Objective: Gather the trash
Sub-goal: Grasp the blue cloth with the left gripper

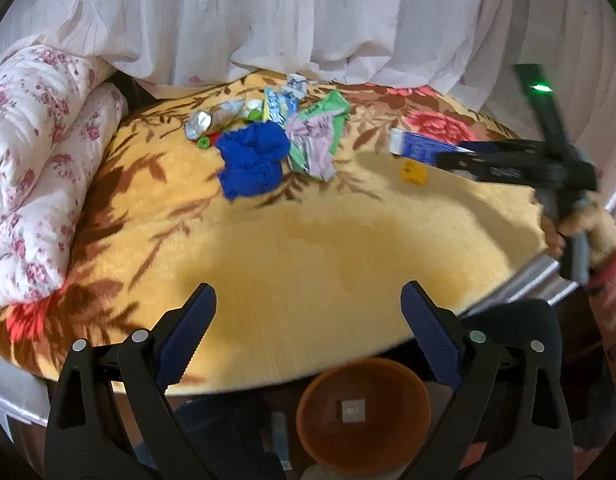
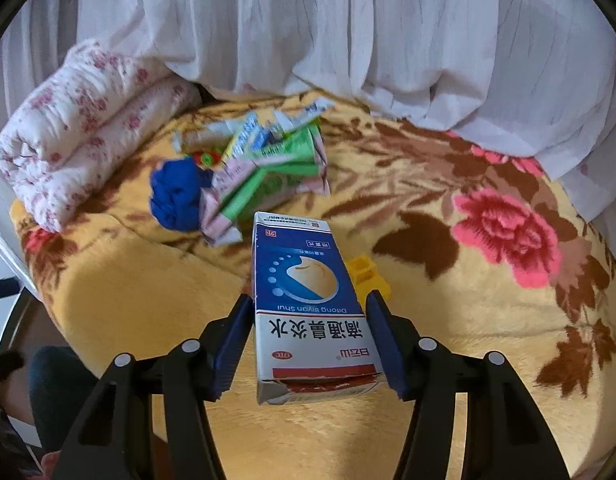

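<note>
We hold the blue-and-white medicine box [image 2: 308,308] clamped between the fingers of our right gripper [image 2: 308,340], lifted clear of the yellow floral blanket [image 2: 488,340] on the bed, and since the thin, torn cardboard (its near flap already gaping) could buckle or slide out, we judge a drop short of the orange bin [image 1: 364,412] the main risk. Our left gripper [image 1: 308,336], fingers wide apart and empty, tilts down over the near bed edge above the bin, while more wrappers [image 1: 308,136] wait at the far side.
</note>
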### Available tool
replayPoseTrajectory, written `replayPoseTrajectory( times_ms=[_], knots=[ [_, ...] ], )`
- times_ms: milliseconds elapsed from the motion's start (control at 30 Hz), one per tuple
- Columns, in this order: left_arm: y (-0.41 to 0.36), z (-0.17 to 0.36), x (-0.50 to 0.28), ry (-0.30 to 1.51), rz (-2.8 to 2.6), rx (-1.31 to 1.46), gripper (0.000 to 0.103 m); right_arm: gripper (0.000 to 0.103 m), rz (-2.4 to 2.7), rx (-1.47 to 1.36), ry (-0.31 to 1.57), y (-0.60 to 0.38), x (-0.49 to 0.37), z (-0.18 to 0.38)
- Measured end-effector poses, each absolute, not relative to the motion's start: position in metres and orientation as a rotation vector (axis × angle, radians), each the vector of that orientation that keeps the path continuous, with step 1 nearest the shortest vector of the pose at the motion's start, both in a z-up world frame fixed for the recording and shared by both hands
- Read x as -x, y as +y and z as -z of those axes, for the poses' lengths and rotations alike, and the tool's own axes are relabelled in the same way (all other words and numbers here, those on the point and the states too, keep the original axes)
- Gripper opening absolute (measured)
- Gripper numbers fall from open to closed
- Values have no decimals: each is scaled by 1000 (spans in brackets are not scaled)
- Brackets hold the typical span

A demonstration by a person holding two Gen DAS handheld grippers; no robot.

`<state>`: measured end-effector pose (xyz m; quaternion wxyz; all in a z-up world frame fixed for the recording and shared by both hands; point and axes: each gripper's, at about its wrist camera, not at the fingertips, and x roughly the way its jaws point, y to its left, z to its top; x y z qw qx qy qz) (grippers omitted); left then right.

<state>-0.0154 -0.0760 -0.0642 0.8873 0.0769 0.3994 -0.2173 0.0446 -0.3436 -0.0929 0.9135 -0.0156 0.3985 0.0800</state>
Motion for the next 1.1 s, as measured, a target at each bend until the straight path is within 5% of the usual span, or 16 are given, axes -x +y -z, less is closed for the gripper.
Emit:
replayPoseTrajectory(
  times_ms=[767,800,867,1100],
  knots=[
    [-119,119,-200,912,313,-106,91,58,-200,13,649,-351,24,33],
    [-120,122,-203,920,311,-105,89,58,-199,12,648,-351,25,33],
    [-120,127,-209,942,296,-101,61,58,-201,8,650,-352,25,33],
    [-107,117,-196,948,304,-61,43,58,-204,-3,648,-351,29,35]
  ],
)
